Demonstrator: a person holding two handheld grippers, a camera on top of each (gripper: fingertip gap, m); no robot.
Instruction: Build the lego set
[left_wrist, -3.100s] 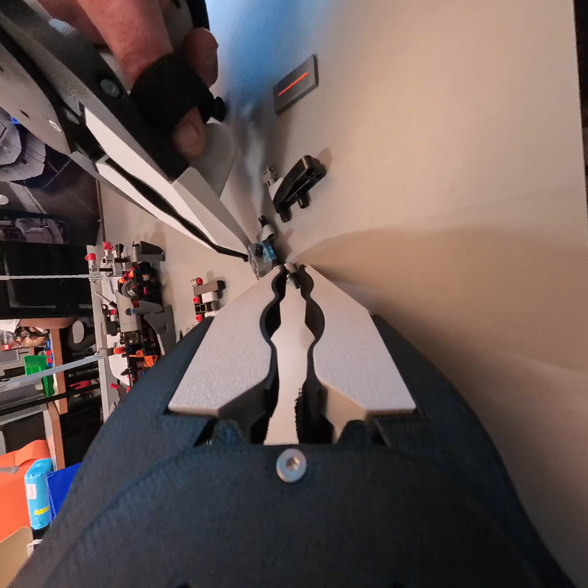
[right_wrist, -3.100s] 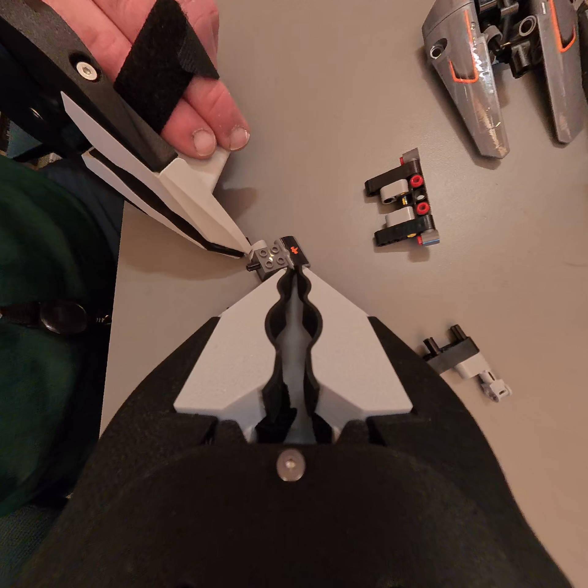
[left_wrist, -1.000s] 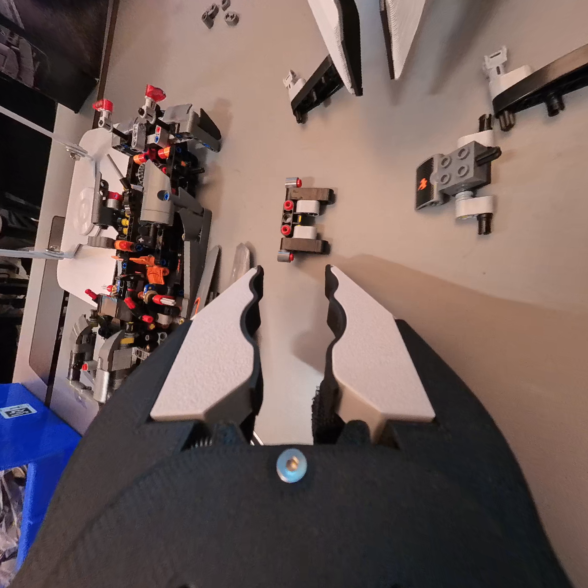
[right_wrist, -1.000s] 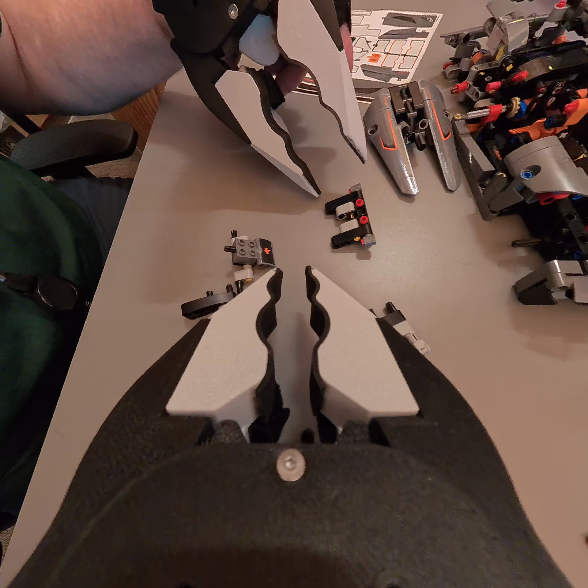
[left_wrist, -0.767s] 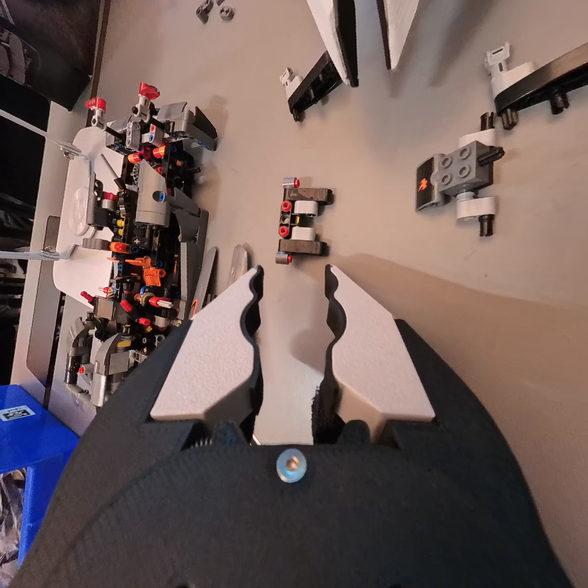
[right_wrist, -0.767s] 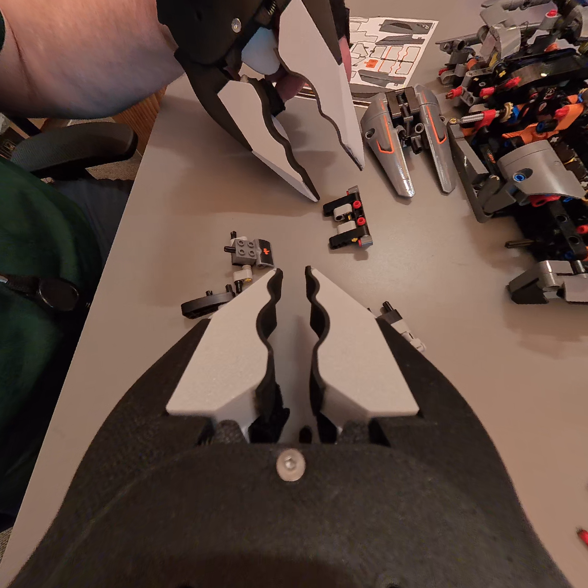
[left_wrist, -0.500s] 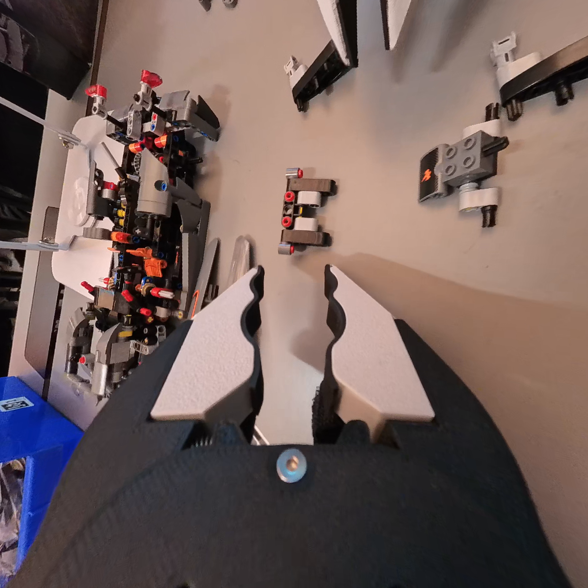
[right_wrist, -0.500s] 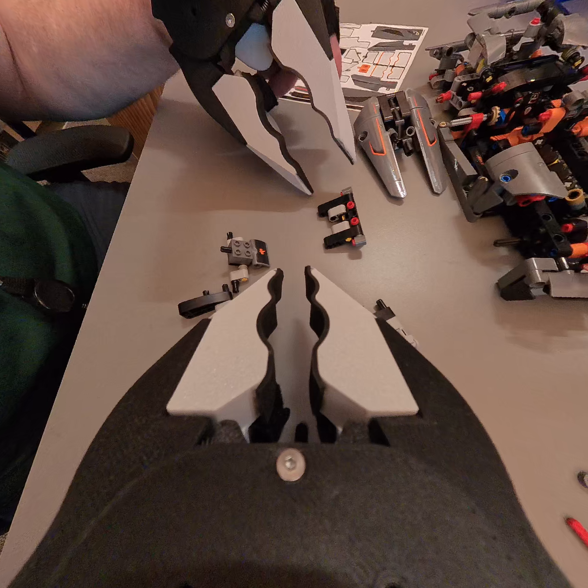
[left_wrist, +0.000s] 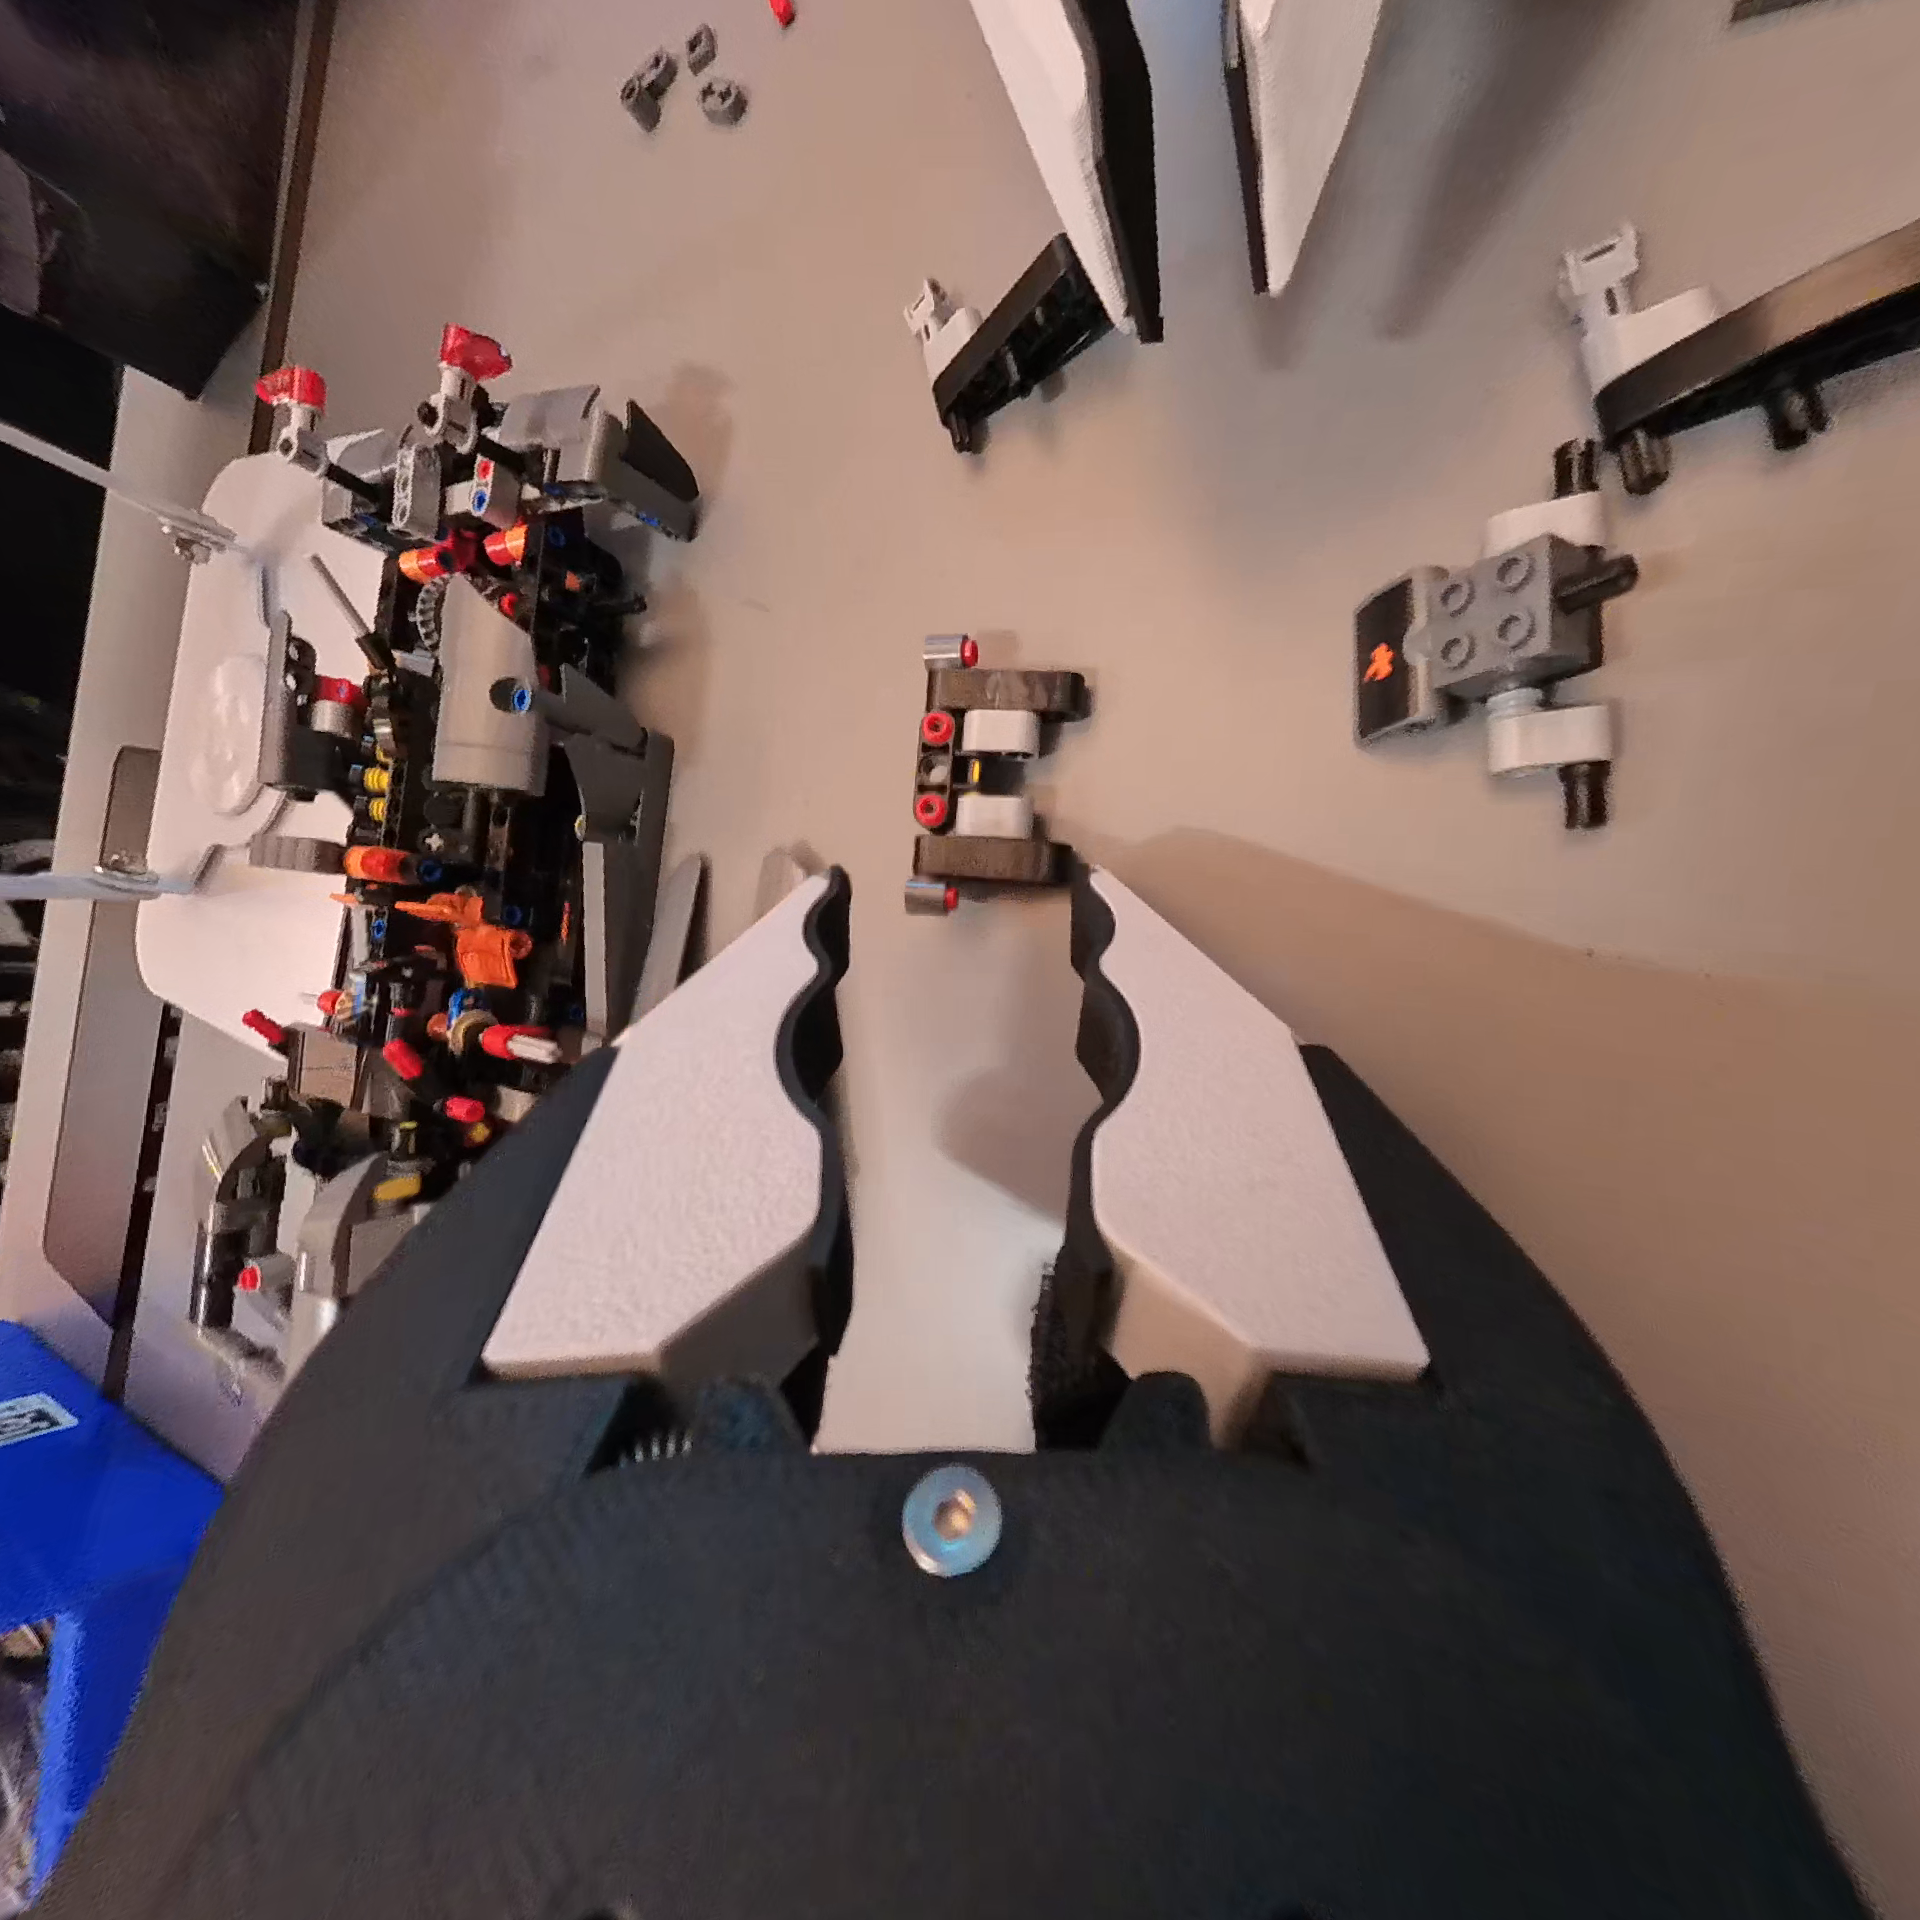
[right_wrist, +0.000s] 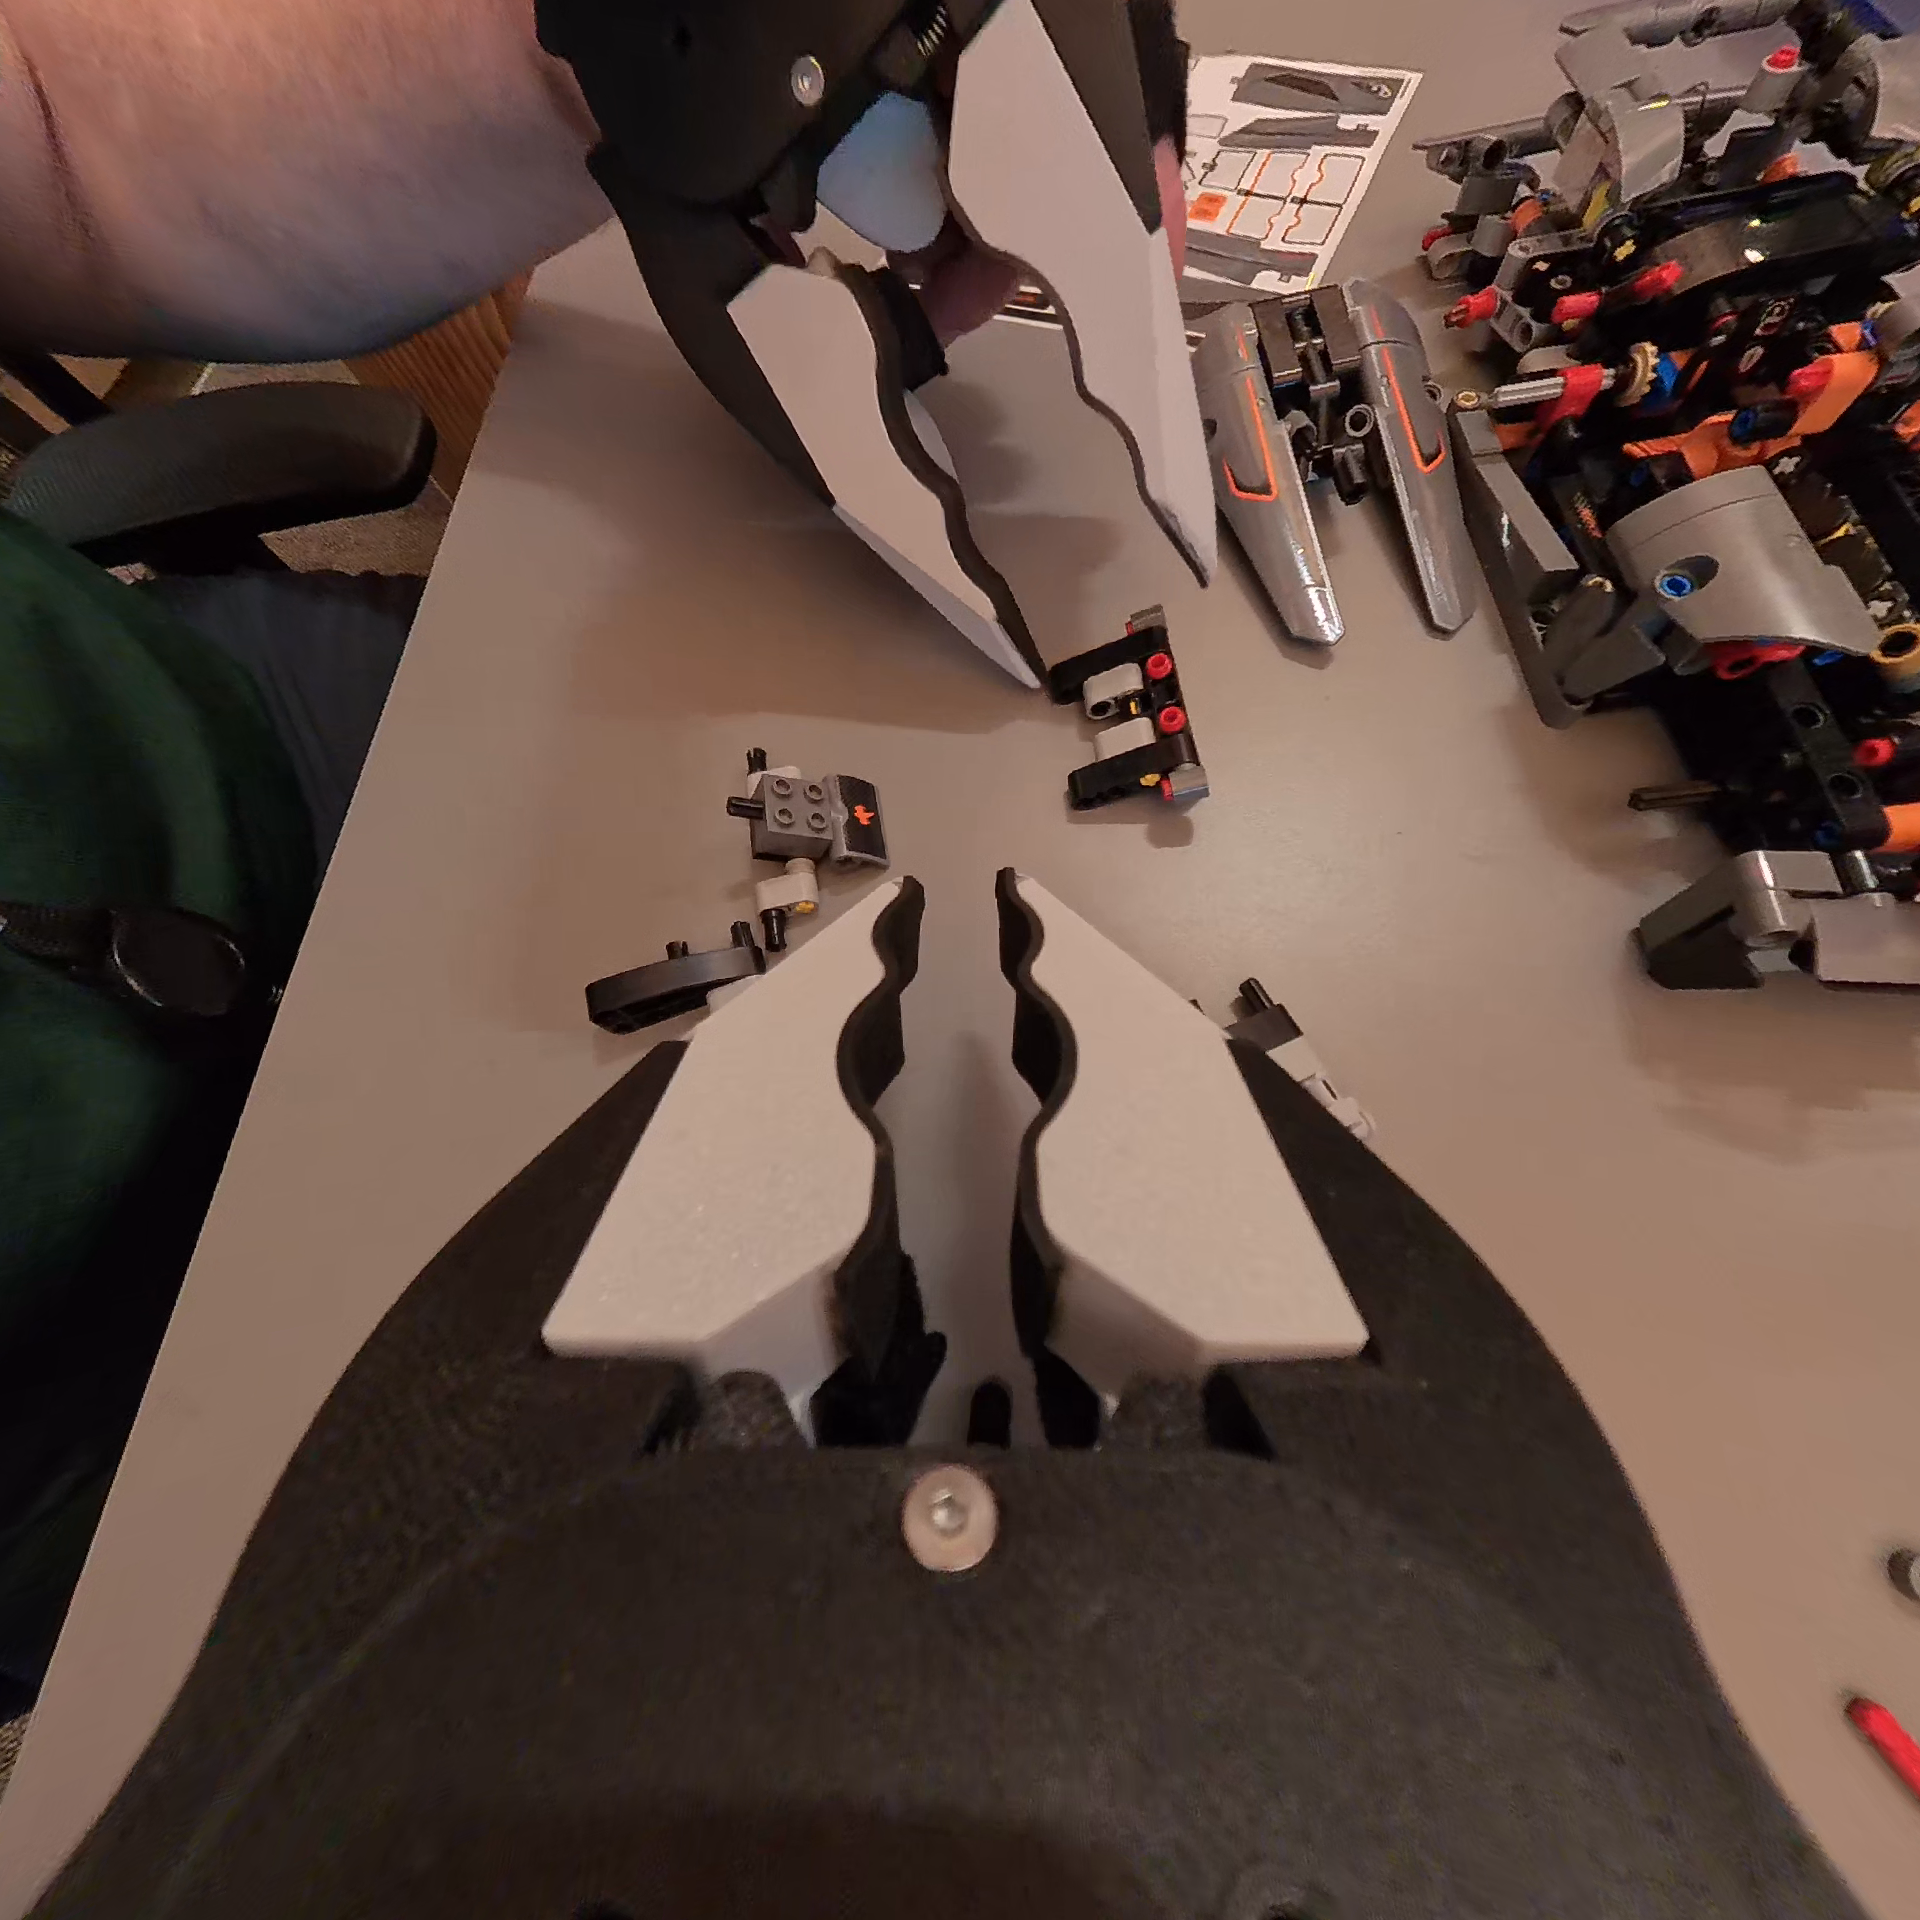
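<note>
Between pick-ups in the build, by the look of it: both tools empty over the grey tabletop (right_wrist: 1351, 1195). Left tool (left_wrist: 956, 883) spread wide, tips hovering just short of the small black sub-assembly with red pins (left_wrist: 987, 769), which lies flat and apart from everything else. Seen from the right wrist view, one finger tip of that left tool (right_wrist: 1122, 623) almost at the sub-assembly's near edge (right_wrist: 1132, 717), though contact or a sliver of gap hard to call from here. Right tool (right_wrist: 956, 883) parted only narrowly, holding nothing, parked above bare tabletop near the grey studded block with 4 studs and an orange mark (right_wrist: 816, 821) and the curved black beam (right_wrist: 665, 982). Large partly built car model (right_wrist: 1745, 540) well off to the side, twin grey pointed panels (right_wrist: 1340, 457) beside it, sticker sheet (right_wrist: 1288, 166) behind. Next move probably: lower the wide tool around the red-pinned piece, across its 2 black arms, close squarely, lift level toward the model. Worth watching: loose pins snagging or the piece twisting when pinched off-centre.
</note>
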